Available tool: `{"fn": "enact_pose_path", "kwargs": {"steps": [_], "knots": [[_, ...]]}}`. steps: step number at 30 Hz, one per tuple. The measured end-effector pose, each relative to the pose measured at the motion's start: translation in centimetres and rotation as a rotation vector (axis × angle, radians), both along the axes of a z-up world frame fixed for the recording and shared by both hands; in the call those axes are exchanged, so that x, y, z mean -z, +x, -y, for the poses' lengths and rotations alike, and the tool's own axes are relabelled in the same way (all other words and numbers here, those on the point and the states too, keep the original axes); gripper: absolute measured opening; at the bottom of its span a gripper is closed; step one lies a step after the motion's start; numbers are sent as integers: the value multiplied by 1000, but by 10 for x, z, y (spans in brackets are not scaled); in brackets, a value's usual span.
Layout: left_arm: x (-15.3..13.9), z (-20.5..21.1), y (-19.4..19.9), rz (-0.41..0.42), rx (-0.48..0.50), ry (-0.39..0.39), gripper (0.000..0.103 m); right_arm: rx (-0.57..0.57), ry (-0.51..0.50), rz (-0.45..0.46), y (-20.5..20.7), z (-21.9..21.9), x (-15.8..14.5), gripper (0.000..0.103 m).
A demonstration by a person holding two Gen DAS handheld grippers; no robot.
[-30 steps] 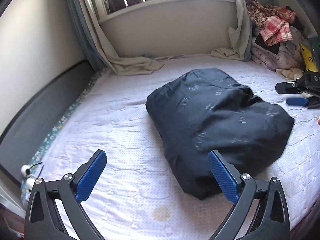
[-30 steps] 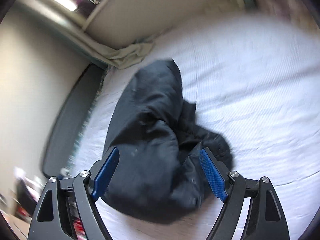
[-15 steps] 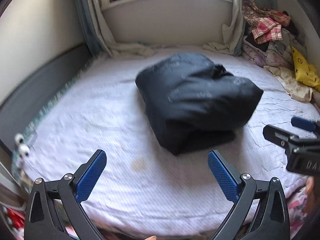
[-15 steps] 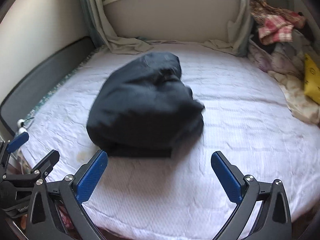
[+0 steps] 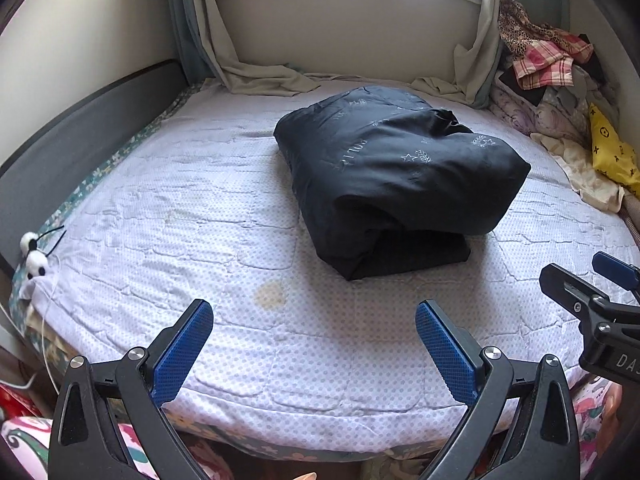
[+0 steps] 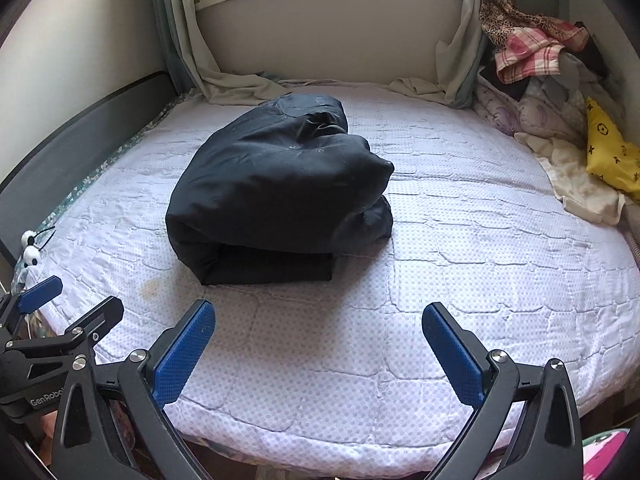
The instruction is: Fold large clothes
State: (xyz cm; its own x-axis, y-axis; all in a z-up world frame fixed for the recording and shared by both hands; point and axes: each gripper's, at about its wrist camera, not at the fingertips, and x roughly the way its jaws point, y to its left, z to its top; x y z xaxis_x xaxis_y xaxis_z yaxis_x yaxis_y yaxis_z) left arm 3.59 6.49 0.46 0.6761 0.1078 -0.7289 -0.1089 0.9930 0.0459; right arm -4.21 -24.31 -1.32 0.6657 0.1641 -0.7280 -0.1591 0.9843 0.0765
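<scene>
Both claws pulled back to bed edge since earlier frame; left claw (image 5: 314, 344) and right claw (image 6: 318, 344) wide, empty. Folded black padded coat (image 5: 396, 176) mid-mattress (image 5: 160, 216), 12 o'clock, nearer right claw.

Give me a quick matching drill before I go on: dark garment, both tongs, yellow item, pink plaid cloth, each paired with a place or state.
Things:
1. dark garment
2. left tongs and right tongs
3. yellow item
4. pink plaid cloth

Places or states:
A. high on the clothes pile in the far right corner
B. open, holding nothing, at the near edge of the bed
C. folded into a bundle in the middle of the mattress
D. at the right edge of the bed

Pairs: 1-C, 2-B, 3-D, 4-A
</scene>
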Motion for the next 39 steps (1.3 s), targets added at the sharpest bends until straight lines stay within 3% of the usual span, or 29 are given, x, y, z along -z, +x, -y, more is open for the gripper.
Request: {"fn": "enact_pose_path", "kwargs": {"steps": [39], "knots": [[2,2,1,-1,-2,0,102,17,-6,1,0,0,5,103]]}}
